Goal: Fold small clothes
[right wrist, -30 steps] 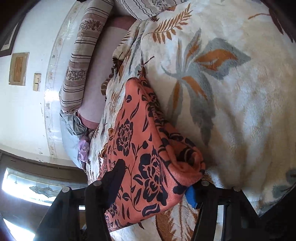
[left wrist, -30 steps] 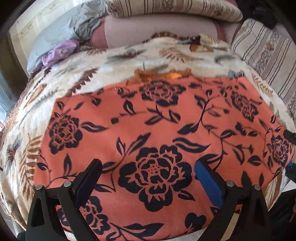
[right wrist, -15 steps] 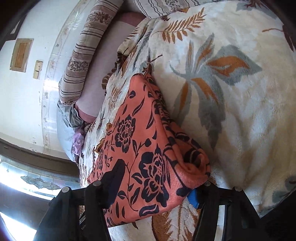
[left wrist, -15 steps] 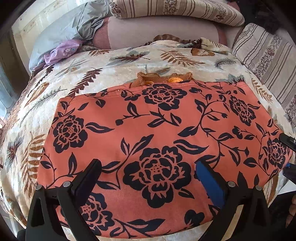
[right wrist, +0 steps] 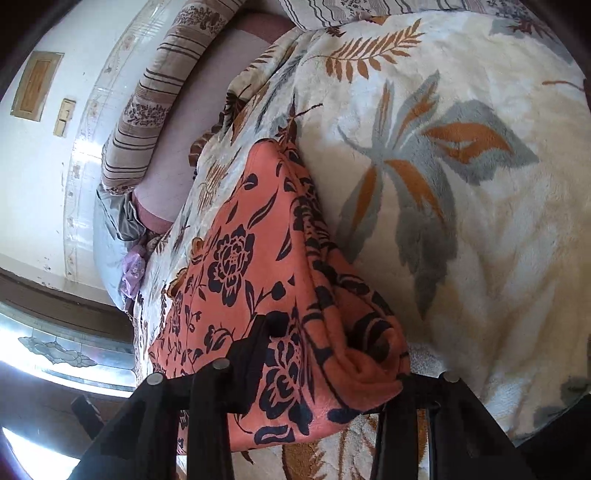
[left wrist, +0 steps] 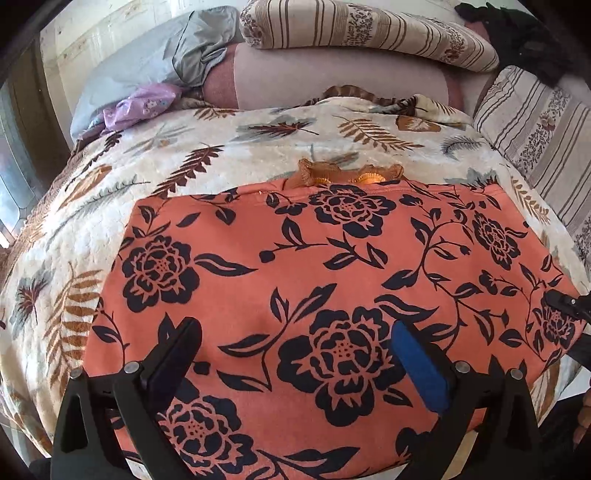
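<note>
An orange garment with dark blue flowers (left wrist: 332, 266) lies folded flat on a leaf-patterned blanket (left wrist: 221, 162). My left gripper (left wrist: 295, 354) hovers over its near edge, jaws wide open, nothing pinched between them. In the right wrist view the same garment (right wrist: 251, 251) runs away to the left, and my right gripper (right wrist: 332, 354) has its jaws closing around the near corner. That corner bunches into a raised fold between the fingers. A tip of the right gripper (left wrist: 565, 302) shows at the garment's right end in the left wrist view.
Striped cushions (left wrist: 369, 33) and a pink bolster (left wrist: 332, 81) line the back of the bed. A grey pillow (left wrist: 147, 62) and a lilac cloth (left wrist: 144, 107) lie at the back left. An orange ruffled piece (left wrist: 347, 173) peeks out behind the garment.
The right gripper's jaws have come closer together and the garment's corner has bunched up between them. The left gripper has stayed open over the near edge.
</note>
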Action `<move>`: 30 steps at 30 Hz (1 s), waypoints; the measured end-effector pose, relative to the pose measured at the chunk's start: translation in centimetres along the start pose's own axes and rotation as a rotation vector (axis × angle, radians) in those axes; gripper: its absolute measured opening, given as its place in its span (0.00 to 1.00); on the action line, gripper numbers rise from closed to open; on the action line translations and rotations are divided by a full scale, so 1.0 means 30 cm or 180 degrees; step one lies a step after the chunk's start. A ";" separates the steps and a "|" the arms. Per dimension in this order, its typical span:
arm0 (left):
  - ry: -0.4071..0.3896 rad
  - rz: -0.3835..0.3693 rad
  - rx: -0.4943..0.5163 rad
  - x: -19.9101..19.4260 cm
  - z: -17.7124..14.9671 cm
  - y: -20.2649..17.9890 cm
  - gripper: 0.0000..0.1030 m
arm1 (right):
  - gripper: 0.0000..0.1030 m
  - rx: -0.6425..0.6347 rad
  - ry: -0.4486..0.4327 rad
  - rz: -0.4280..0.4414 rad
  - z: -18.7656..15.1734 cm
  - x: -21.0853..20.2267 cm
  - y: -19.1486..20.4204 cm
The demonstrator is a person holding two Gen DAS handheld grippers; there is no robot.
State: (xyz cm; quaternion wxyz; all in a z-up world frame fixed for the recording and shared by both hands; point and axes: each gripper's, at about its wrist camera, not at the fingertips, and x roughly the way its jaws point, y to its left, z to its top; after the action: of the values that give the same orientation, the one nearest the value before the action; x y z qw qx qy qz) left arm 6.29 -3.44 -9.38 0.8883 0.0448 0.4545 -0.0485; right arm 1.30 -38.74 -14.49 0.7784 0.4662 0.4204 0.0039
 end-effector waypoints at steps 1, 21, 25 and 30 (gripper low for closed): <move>0.0187 0.0026 0.0028 0.054 -0.013 -0.005 1.00 | 0.42 0.0042 -0.0007 -0.0005 0.000 0.004 -0.005; -0.0097 -0.1847 -0.2116 -0.072 0.016 0.628 1.00 | 0.12 -0.2763 0.0051 -0.0298 -0.506 0.186 0.852; 0.0280 -0.2229 -0.2291 0.052 0.020 0.608 0.99 | 0.12 -0.2706 0.0454 -0.0446 -0.596 0.358 0.749; 0.0328 -0.2382 -0.2321 0.065 0.056 0.561 0.98 | 0.12 -0.2772 0.0345 -0.0314 -0.558 0.272 0.778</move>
State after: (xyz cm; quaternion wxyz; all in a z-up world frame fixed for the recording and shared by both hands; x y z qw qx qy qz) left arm 10.91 12.96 -9.40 0.7446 -0.4304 0.4699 -0.1988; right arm 4.57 -10.19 -6.32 0.8783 0.0732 0.4415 0.1680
